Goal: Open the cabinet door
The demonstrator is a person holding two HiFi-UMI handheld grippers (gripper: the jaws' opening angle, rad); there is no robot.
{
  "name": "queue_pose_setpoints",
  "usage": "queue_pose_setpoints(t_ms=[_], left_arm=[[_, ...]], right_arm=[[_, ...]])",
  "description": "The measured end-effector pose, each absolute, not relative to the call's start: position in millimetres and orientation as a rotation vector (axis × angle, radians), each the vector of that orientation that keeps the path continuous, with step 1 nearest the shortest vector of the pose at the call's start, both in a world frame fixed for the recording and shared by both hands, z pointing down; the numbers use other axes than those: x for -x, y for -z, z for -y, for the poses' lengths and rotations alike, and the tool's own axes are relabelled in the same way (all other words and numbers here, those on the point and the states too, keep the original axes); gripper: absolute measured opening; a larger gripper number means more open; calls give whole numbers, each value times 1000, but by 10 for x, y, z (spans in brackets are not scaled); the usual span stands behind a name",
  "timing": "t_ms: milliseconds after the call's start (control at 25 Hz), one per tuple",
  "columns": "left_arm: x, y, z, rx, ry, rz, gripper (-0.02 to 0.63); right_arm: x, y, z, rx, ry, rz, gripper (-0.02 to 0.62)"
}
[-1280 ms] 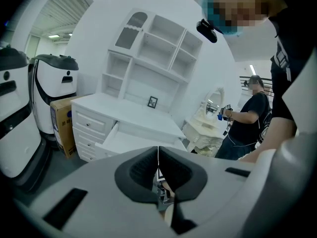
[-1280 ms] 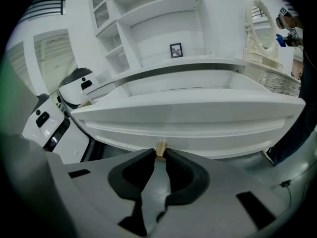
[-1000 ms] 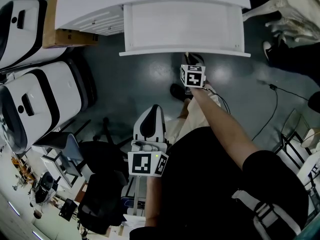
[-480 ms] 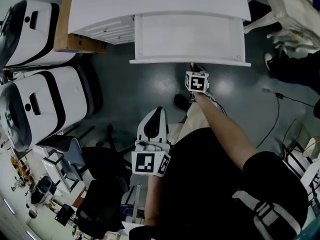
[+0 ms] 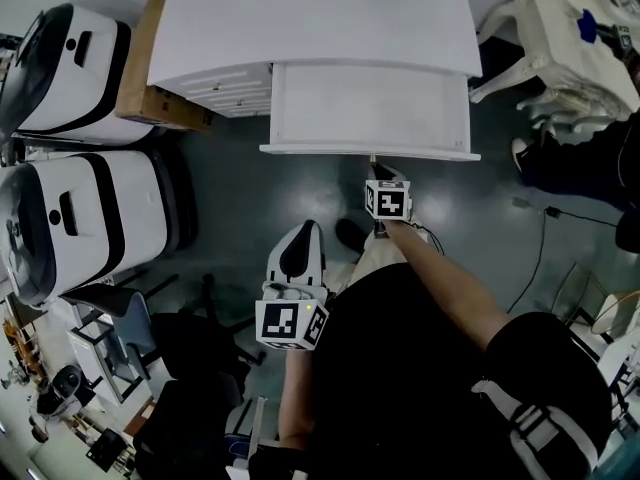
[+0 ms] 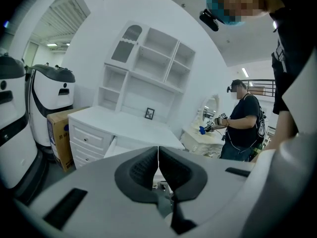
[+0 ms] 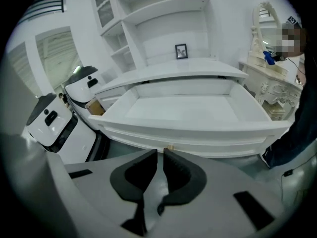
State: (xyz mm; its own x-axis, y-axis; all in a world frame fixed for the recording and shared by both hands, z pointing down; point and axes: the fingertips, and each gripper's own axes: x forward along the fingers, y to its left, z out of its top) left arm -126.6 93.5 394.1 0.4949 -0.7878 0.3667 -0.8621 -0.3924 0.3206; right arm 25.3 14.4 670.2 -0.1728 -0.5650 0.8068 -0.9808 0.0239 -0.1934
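Observation:
The white cabinet (image 5: pixel 310 18) stands at the top of the head view, its wide drawer (image 5: pixel 370 108) pulled out and empty inside. My right gripper (image 5: pixel 376 175) hangs just in front of the drawer's front edge. In the right gripper view the small knob (image 7: pixel 170 147) sits just beyond the fingertips. The right gripper (image 7: pixel 160 157) has just been closing; a thin gap stays between its pads, with nothing in it. My left gripper (image 5: pixel 305 230) is held back near my body, its pads (image 6: pixel 148 162) pressed together on nothing.
Two white machines with black trim (image 5: pixel 70 208) stand on the floor at the left, and a cardboard box (image 5: pixel 150 93) is beside the cabinet. An ornate white table (image 5: pixel 570 38) stands at the right. A cable (image 5: pixel 540 238) trails over the dark floor. Another person (image 6: pixel 242 120) stands further off.
My right gripper has lifted a little in front of the drawer. The drawer stays pulled out as before. My left gripper has barely shifted.

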Motion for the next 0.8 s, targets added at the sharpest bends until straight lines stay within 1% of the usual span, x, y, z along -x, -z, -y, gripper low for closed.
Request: queue_pose_setpoints(t_ms=[200,360,800], left_arm=[[1315,-3874,-950,-2280,-185,1383,25],[1420,-3824,-1008,-2270,-161,1413,25],[1718,-3562,-876,-2254,-89,1527,25]], right_arm=[[-249,-6281,-102,-1567,-971,1872,41],[-254,-5850,-52,-1589,-917,1942,6],[-2,-4383,255,-1575,-515,2257,5]])
